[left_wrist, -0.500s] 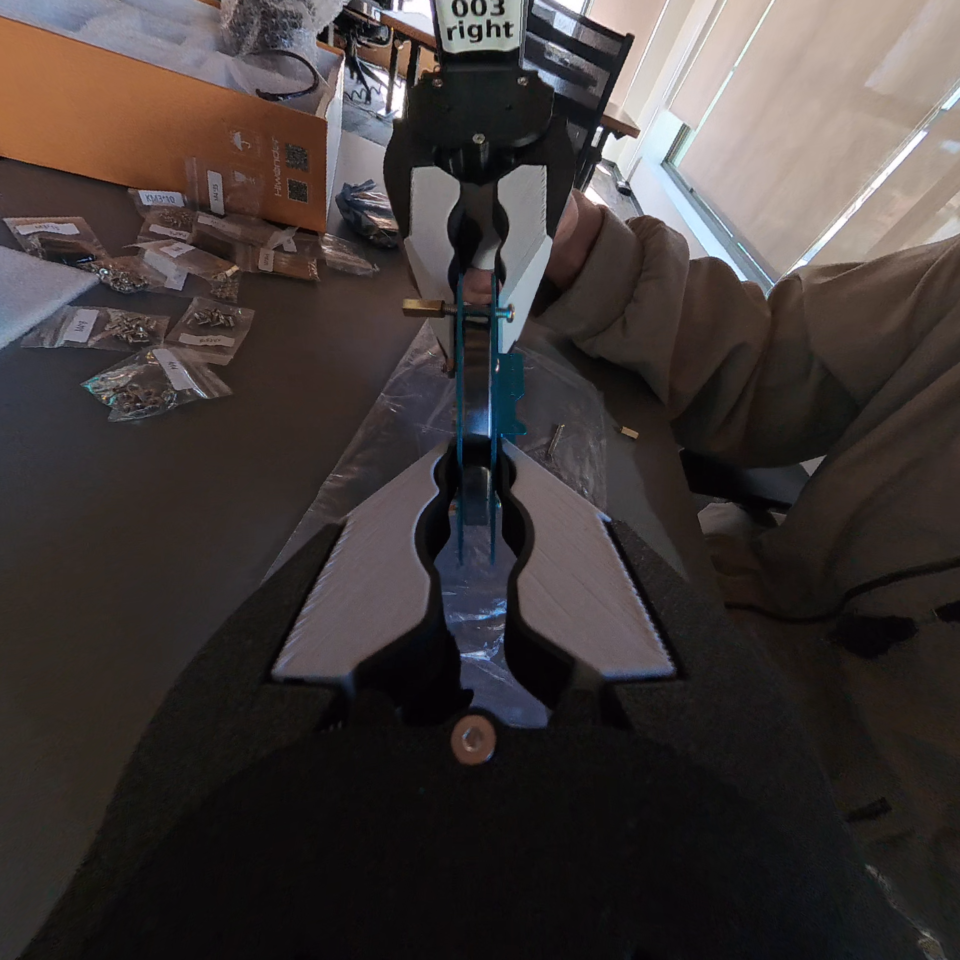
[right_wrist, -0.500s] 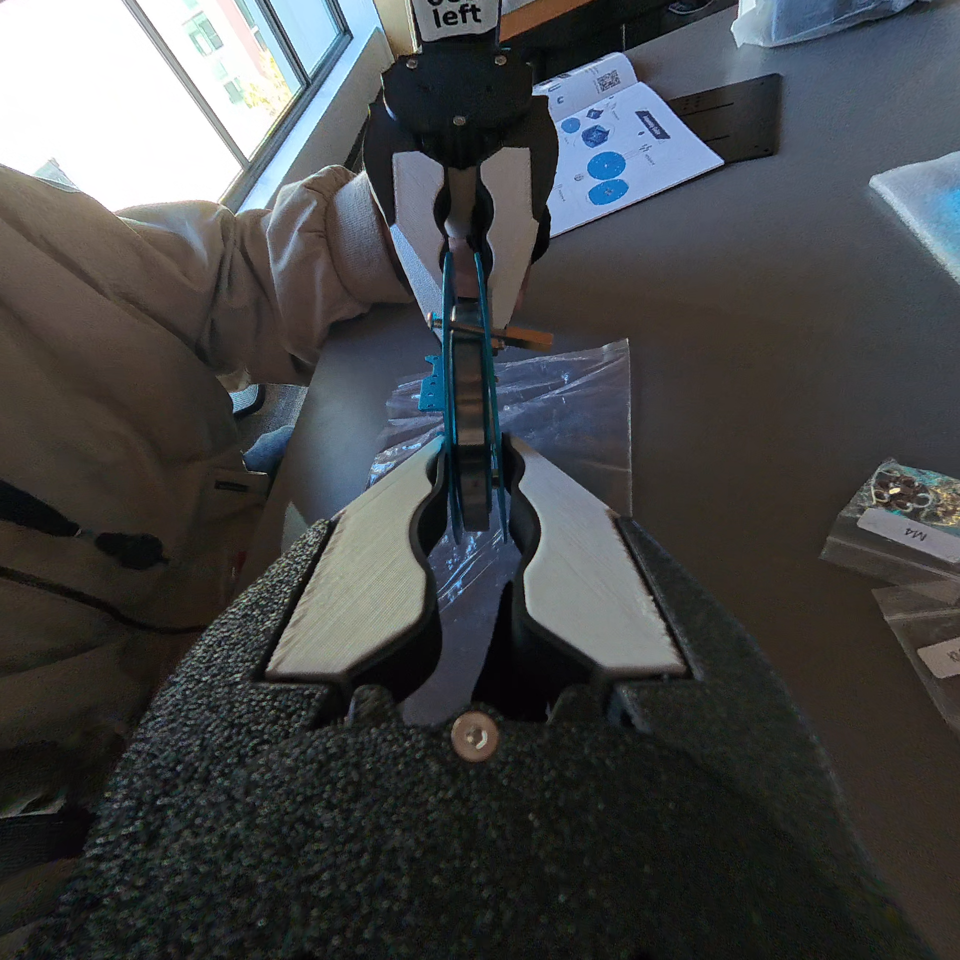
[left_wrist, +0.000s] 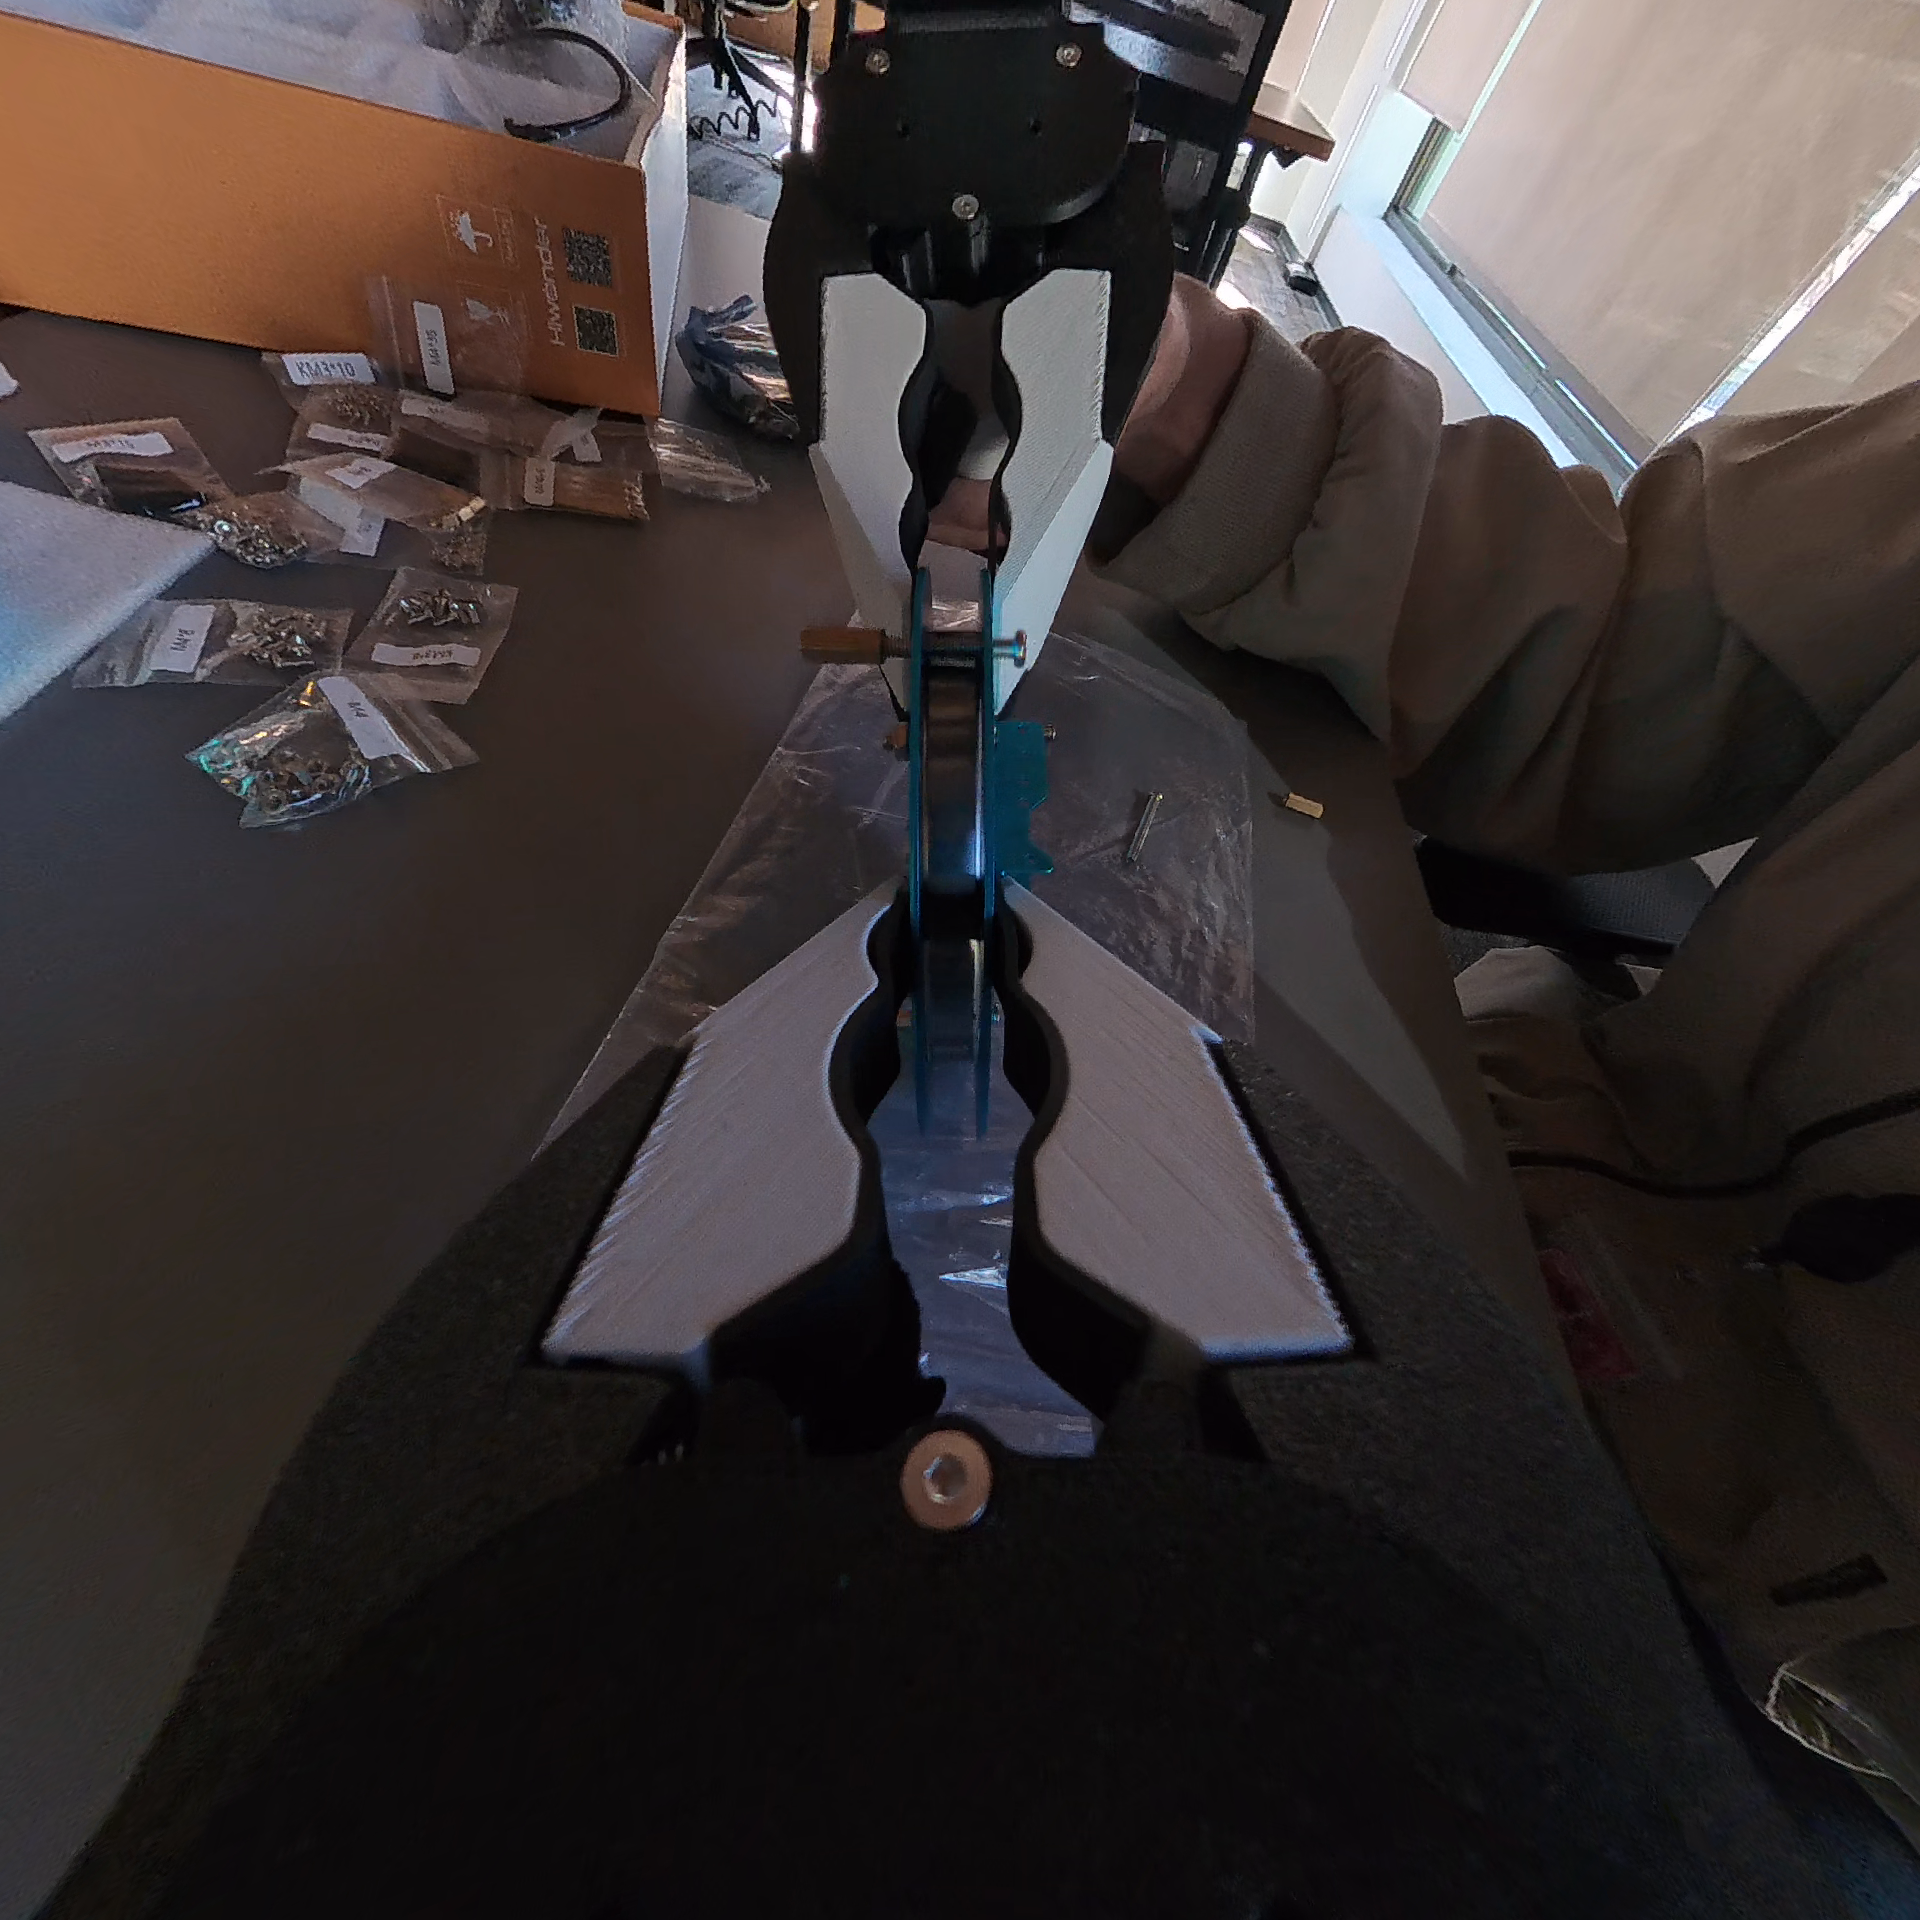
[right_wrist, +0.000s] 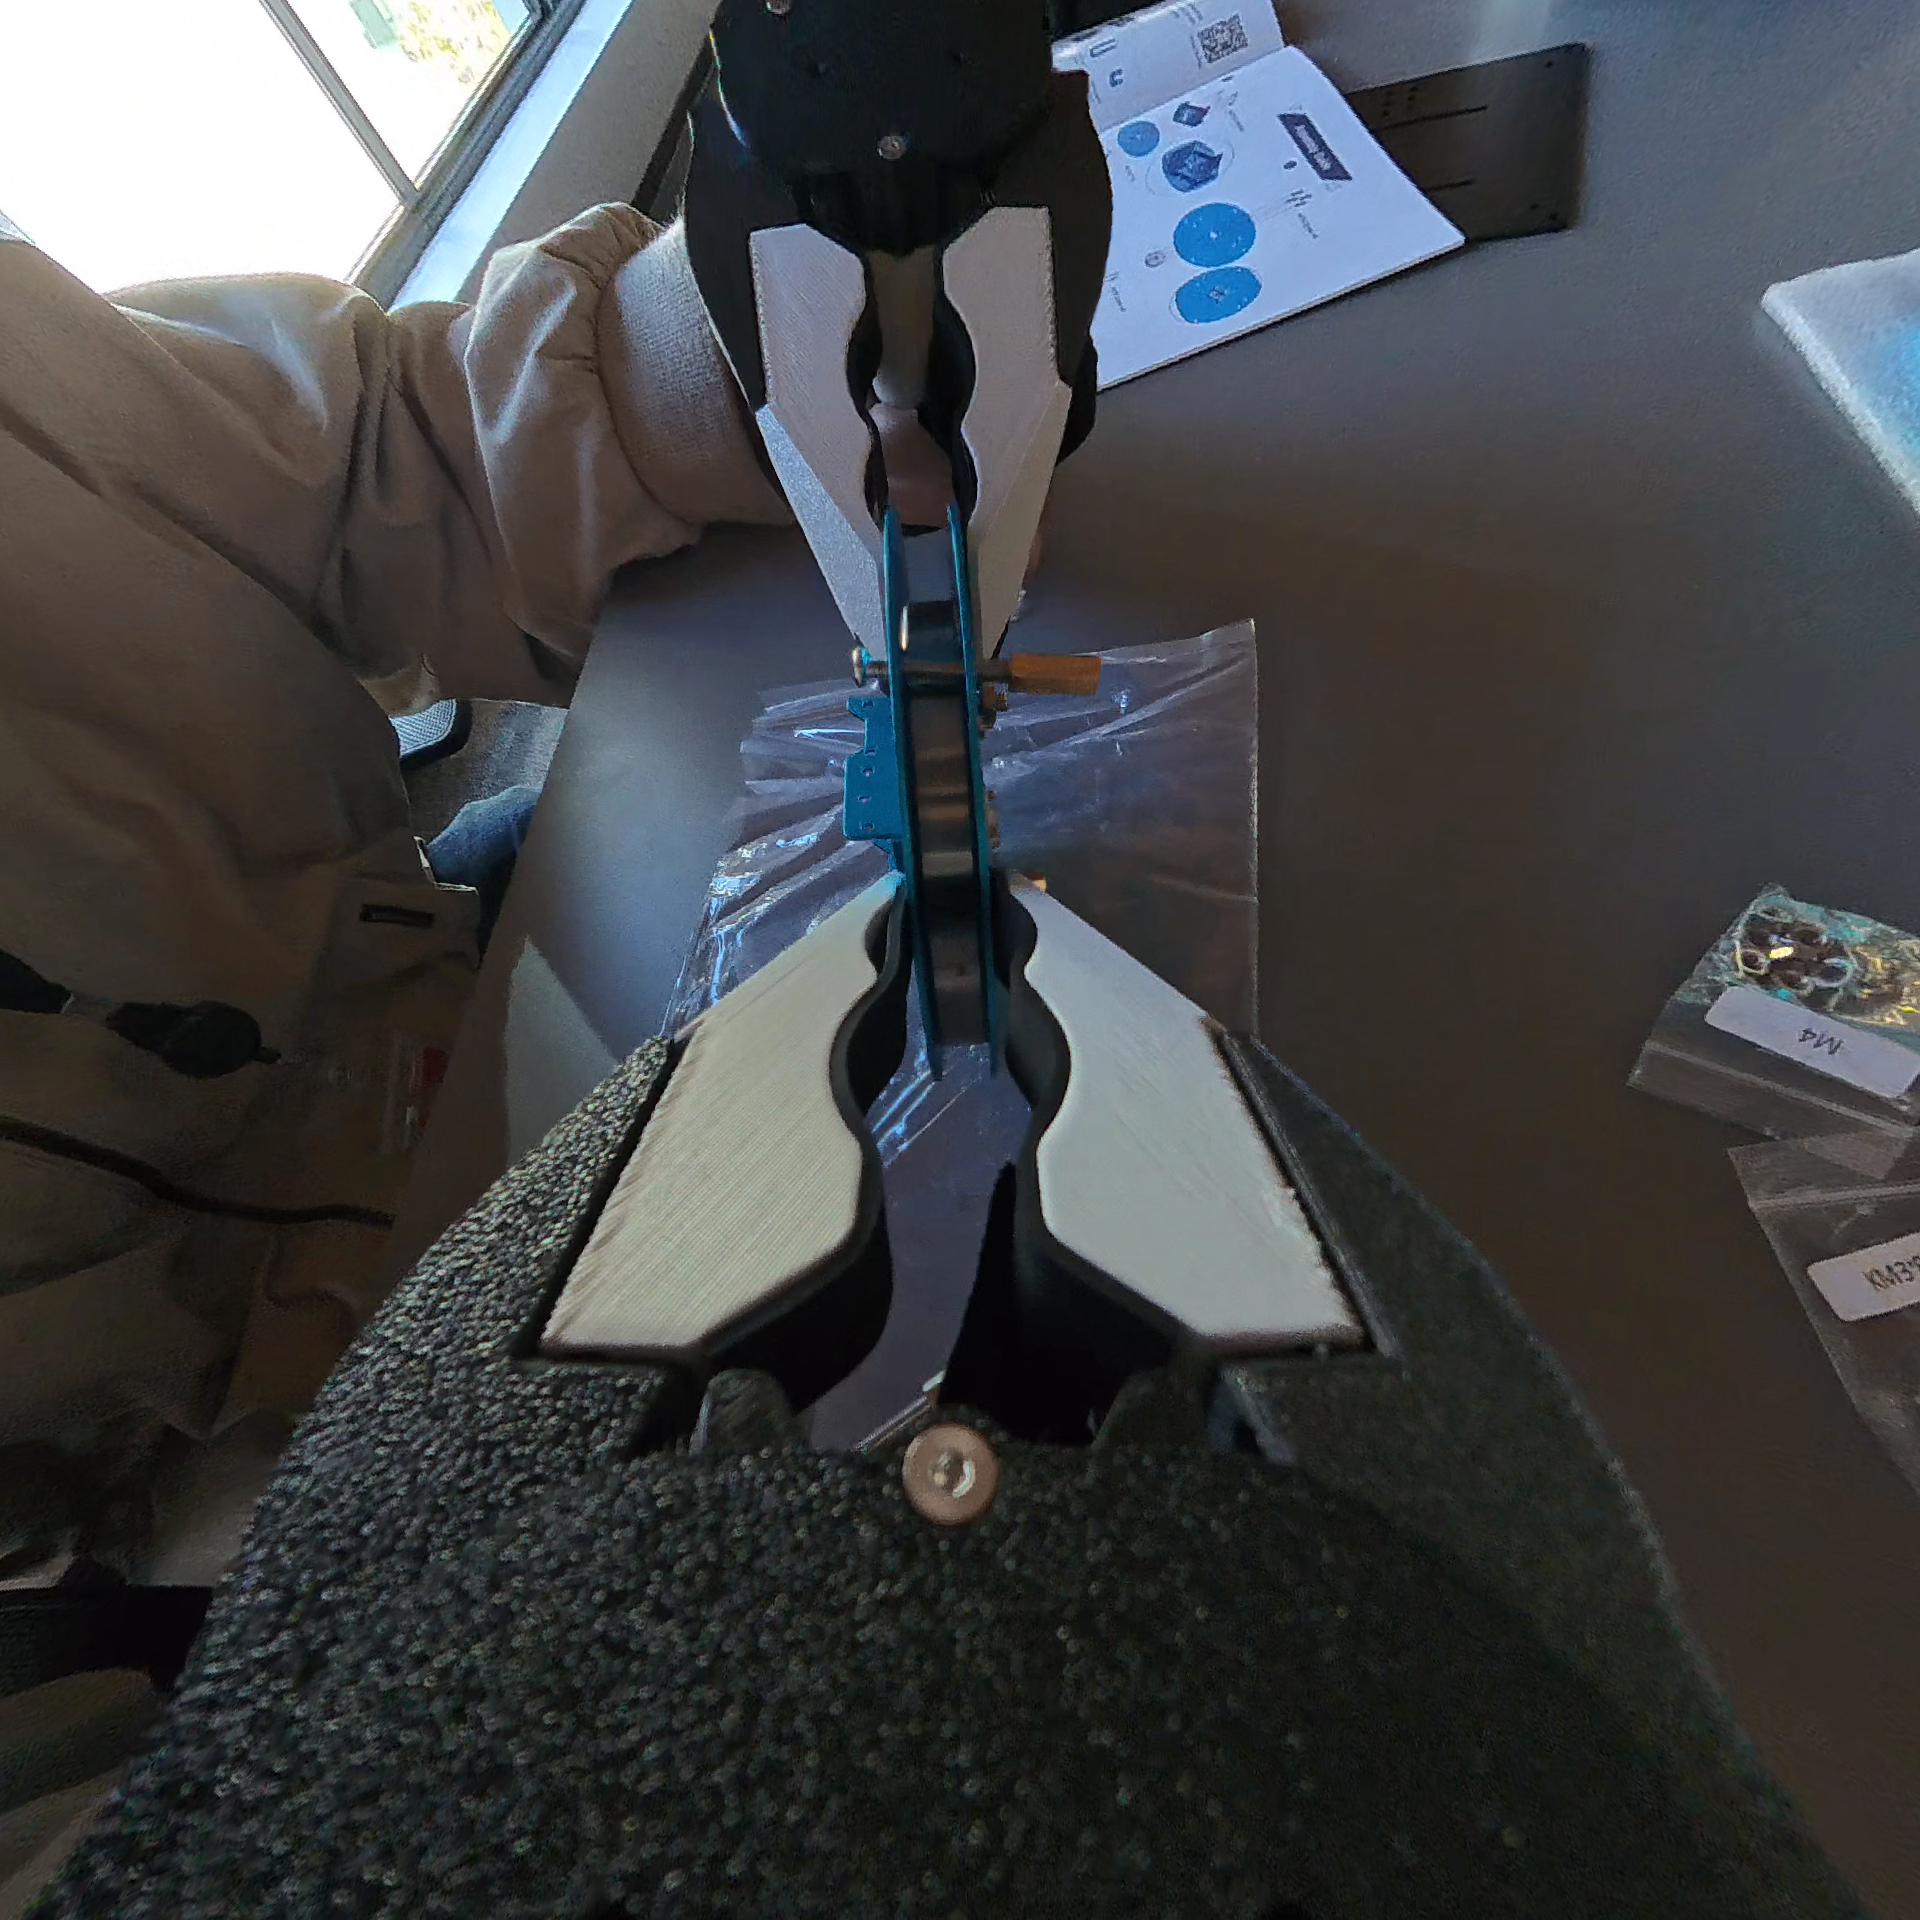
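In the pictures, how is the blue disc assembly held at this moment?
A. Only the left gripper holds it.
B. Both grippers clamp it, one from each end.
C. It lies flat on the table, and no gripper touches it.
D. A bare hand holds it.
B: the left gripper and the right gripper each close on opposite edges of the blue disc assembly, held above the clear plastic bag.

My left tongs (left_wrist: 951, 904) have matt white ribbed plastic fingers (left_wrist: 748, 1153) set in rough black foam; the right tongs (right_wrist: 951, 899) show the same pebbly foam. Between them I see a wheel assembly (left_wrist: 951, 790) of glossy blue anodised metal plates round a smooth dark core, with a brass standoff (left_wrist: 831, 642) at its 10 o'clock. Below lies a crinkled glossy plastic bag (left_wrist: 1132, 935) on the smooth matt grey counter (left_wrist: 312, 1039). At 10 o'clock sits a matt cardboard box (left_wrist: 312, 208).
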